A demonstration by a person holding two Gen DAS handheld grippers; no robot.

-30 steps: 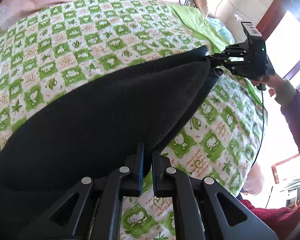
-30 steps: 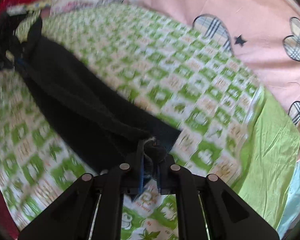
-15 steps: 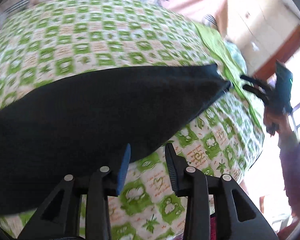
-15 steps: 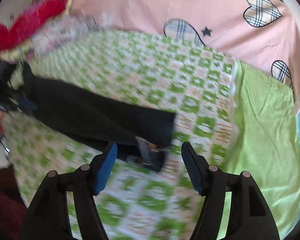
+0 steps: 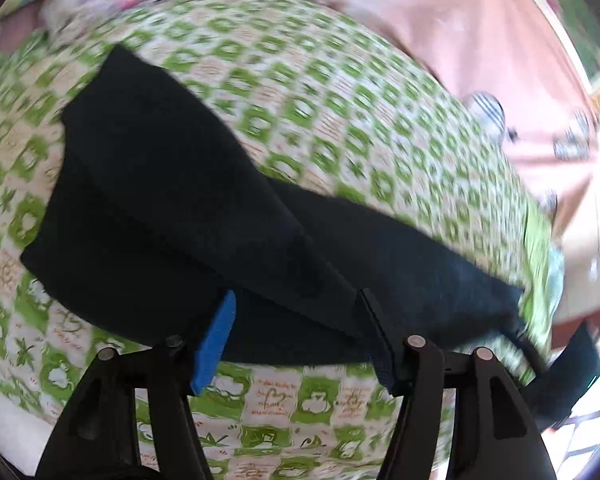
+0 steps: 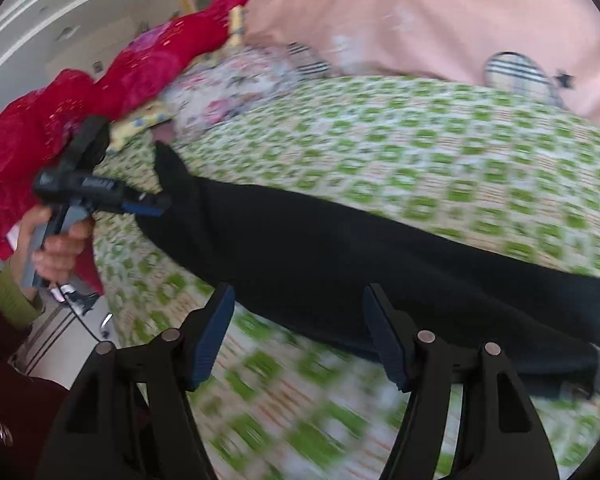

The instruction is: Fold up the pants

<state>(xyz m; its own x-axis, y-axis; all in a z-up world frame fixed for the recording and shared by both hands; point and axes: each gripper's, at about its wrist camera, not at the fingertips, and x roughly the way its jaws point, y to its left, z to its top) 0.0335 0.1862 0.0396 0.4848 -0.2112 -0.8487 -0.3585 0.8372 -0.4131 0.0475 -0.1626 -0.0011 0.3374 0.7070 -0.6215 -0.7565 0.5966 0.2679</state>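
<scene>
Black pants (image 5: pixel 188 216) lie folded lengthwise on a green-checked bedspread (image 5: pixel 340 112), the legs stretching right. My left gripper (image 5: pixel 296 332) is open and empty, just above the pants' near edge. In the right wrist view the pants (image 6: pixel 340 248) run from upper left to lower right, with a grey label at the far right end. My right gripper (image 6: pixel 298 328) is open and empty over the pants' near edge. The left gripper also shows there (image 6: pixel 156 206), beside the pants' left end.
A pink quilt with plaid hearts (image 6: pixel 440 20) lies at the bed's far side. Red bedding (image 6: pixel 100 92) and floral cloth (image 6: pixel 236 88) are piled at the far left. A wall and window side lie to the right in the left wrist view.
Both grippers opened and let go of the pants, which now lie flat on the bed. Both grippers have swung to new views along the pants.
</scene>
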